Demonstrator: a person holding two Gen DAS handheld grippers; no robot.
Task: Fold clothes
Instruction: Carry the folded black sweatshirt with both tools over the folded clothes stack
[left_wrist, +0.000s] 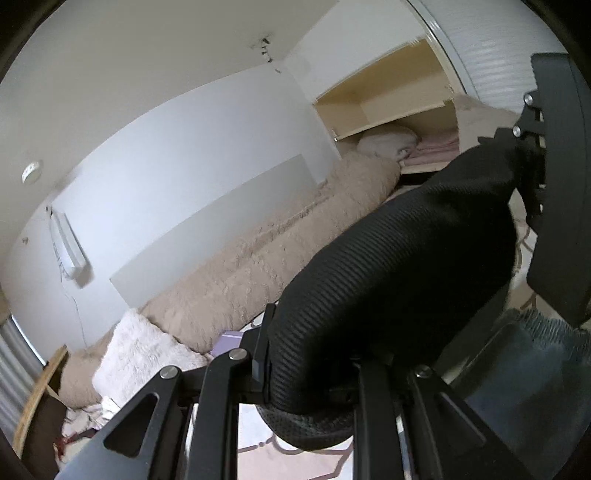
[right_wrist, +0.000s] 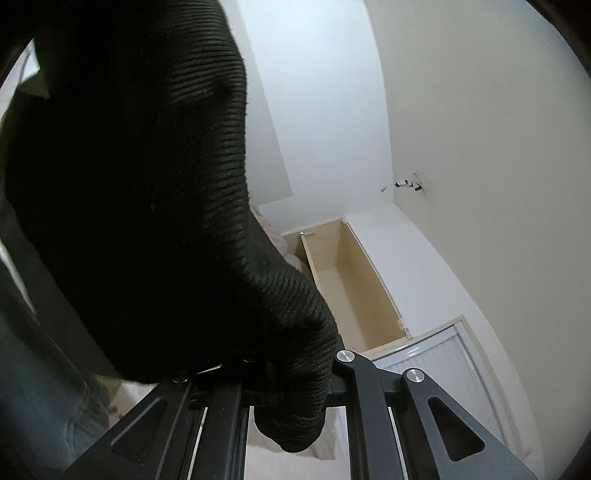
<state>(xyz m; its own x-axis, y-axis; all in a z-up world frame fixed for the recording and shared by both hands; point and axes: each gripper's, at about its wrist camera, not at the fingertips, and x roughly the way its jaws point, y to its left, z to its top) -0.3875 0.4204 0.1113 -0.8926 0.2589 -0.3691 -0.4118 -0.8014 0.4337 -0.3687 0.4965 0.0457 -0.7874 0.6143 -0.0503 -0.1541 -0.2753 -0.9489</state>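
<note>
A black ribbed knit garment (left_wrist: 406, 258) hangs stretched between my two grippers, up off the bed. In the left wrist view my left gripper (left_wrist: 310, 373) is shut on one bunched end of it, and a fold sags below the jaws. The cloth runs up and right to my right gripper (left_wrist: 526, 147), which pinches the other end. In the right wrist view the garment (right_wrist: 147, 184) fills the left half of the picture. There my right gripper (right_wrist: 291, 387) is shut on a rolled edge, and the pads are hidden by the cloth.
A beige fluffy blanket (left_wrist: 277, 251) lies along the white wall, with a white furry pillow (left_wrist: 136, 354) at its near end. An open wooden cupboard (left_wrist: 388, 103) holds folded bedding. Grey-blue fabric (left_wrist: 517, 362) lies low on the right. A white door (right_wrist: 443, 362) is beside the cupboard (right_wrist: 354, 280).
</note>
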